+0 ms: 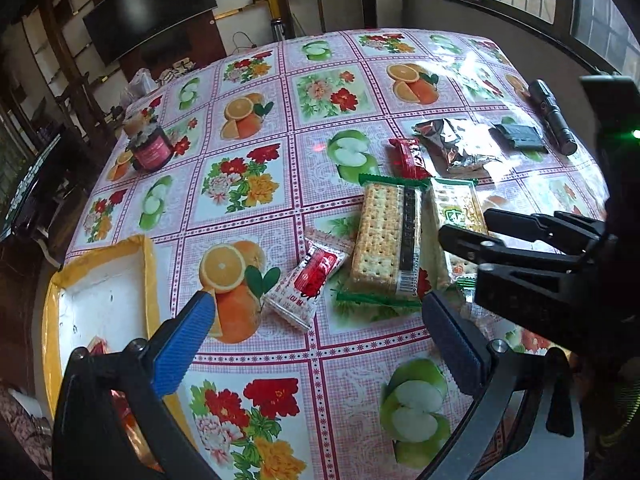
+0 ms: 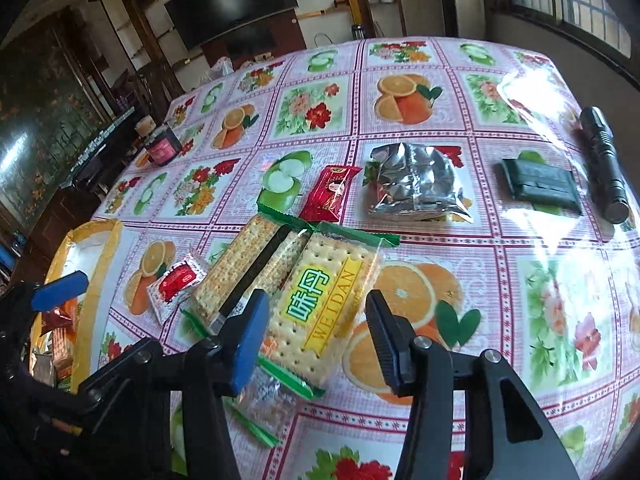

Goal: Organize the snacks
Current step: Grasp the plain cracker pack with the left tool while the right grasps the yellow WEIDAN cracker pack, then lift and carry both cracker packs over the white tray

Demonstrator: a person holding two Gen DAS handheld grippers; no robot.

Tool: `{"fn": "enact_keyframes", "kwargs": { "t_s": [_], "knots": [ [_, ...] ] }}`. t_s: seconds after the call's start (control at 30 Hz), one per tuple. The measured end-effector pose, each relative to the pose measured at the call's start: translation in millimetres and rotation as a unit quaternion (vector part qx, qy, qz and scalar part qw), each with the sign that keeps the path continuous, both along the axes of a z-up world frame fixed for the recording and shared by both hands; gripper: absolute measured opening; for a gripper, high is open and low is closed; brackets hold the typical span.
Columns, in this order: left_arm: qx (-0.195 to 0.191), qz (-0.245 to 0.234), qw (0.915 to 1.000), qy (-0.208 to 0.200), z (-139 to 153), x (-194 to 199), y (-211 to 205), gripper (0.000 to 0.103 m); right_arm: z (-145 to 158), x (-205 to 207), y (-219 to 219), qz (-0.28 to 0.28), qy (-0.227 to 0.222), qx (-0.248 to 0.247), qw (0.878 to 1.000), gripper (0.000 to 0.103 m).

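Right tongs (image 2: 316, 340) straddle the yellow-labelled cracker pack (image 2: 320, 304), pads apparently not yet pressing, lined up to lift it toward the yellow box (image 1: 150, 276); left tongs (image 1: 316, 336) hang spread.

- Your left gripper (image 1: 316, 316) has a black plastic frame with two angled arms.
- Its fingers (image 1: 182, 346) wear ribbed pads: one reads bright blue, the other dark navy in shade.
- Round silver screws sit at the finger pivots.
- Your right gripper (image 2: 316, 332) is built the same: black linkage arms, silver screw heads, one blue pad and one dark ribbed pad.
- From the left wrist view, the right gripper's body looks black and blocky, with a small green light on it.
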State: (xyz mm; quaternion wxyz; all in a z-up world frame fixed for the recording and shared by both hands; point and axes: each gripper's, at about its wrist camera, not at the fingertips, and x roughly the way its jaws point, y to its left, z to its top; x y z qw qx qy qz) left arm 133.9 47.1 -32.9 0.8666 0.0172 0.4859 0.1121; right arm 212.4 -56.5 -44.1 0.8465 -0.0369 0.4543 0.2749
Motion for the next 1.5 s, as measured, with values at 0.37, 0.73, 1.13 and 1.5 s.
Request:
{"fn": "enact_keyframes", "kwargs": {
  "t_s": [0.37,0.73,1.13,1.5],
  "knots": [
    [0.023,-0.065,0.9962,0.053,-31.8,58.3,-32.5,0.103,0.1,16.4,-46.5,0.011,-0.01,-0.035,0.999,0.051],
    [-0.048,-0.09,0.9928,0.063,-41.6,85.0,-37.5,0.048,-2.0,25.9,-61.7,-0.014,-0.03,-0.063,0.997,0.047],
    [-0.095,-0.07,0.9915,-0.055,22.3,-20.0,-32.4,0.048,23.2,-23.4,-85.7,0.015,-0.024,0.063,0.998,0.046],
    [-0.012,0.045,0.9794,-0.197,68.7,-155.0,-10.6,0.048,63.7,-116.7,-76.7,0.1,-0.077,0.161,0.979,0.045]
  ]
}}
